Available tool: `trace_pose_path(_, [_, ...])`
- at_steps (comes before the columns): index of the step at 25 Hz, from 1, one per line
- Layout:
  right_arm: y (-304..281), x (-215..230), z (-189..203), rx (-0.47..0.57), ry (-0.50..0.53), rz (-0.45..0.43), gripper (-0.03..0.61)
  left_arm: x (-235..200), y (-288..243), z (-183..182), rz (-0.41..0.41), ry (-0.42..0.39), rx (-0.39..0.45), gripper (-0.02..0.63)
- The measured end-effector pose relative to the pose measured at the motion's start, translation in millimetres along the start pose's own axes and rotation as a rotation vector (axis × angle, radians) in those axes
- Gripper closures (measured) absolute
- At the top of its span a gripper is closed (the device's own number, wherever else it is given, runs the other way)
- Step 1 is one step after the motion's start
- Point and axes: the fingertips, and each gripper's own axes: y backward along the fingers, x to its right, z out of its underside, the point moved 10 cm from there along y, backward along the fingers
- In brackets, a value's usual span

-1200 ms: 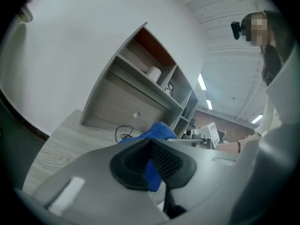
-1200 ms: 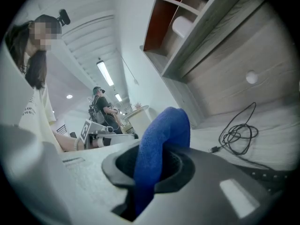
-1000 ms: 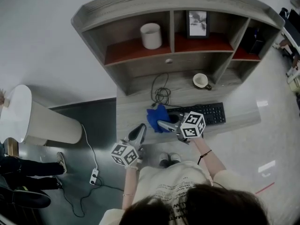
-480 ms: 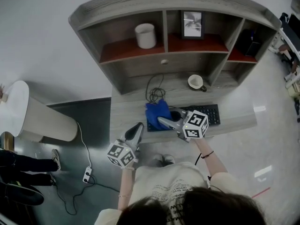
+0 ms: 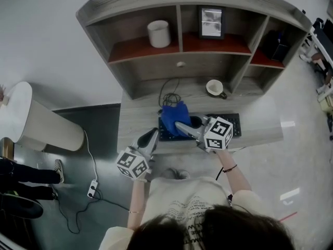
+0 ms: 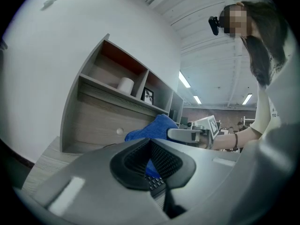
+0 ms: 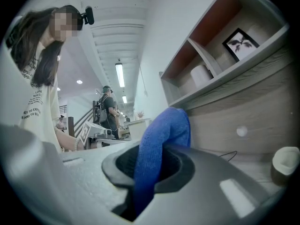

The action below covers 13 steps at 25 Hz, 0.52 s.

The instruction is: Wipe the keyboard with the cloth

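Observation:
The black keyboard (image 5: 231, 124) lies along the front of the grey desk (image 5: 260, 134). A blue cloth (image 5: 174, 116) is bunched over its left part, and my right gripper (image 5: 180, 125) is shut on that cloth and points left across the keys. In the right gripper view the cloth (image 7: 159, 144) runs up between the jaws of the right gripper (image 7: 145, 172). My left gripper (image 5: 152, 136) hovers at the desk's front edge, left of the keyboard, shut with nothing in it. In the left gripper view, beyond the left gripper (image 6: 151, 161), I see the cloth (image 6: 152, 128), some of the keyboard (image 6: 157, 184) and the right gripper (image 6: 187, 135).
A mug (image 5: 214, 88) and a coiled cable (image 5: 169, 98) sit at the back of the desk under the hutch. On the shelves stand a white cup (image 5: 158, 34) and a framed picture (image 5: 211, 22). A white bin (image 5: 36, 126) and a power strip (image 5: 92, 188) are on the floor at the left.
The right gripper has carried the cloth a little toward the back over the keyboard's left part, and the keyboard's front left corner now shows. The left gripper has stayed by the desk's front edge.

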Motion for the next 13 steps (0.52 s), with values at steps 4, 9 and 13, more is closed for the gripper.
trace_pose_path(4, [2.0, -1.1, 1.6, -0.001, 0.005, -0.009, 0.526, 1.6, -0.5, 1.3, -0.006, 0.0, 0.002, 0.617])
trace_pose_path(9, [3.8, 1.9, -4.0, 0.002, 0.016, -0.006, 0.526, 1.5, -2.3, -2.5, -0.01, -0.006, 0.014, 0.617])
trace_pose_path(13, [4.2, 2.7, -5.3, 0.004, 0.019, -0.004, 0.526, 1.5, -1.9, -3.7, -0.011, -0.008, 0.017, 0.617])
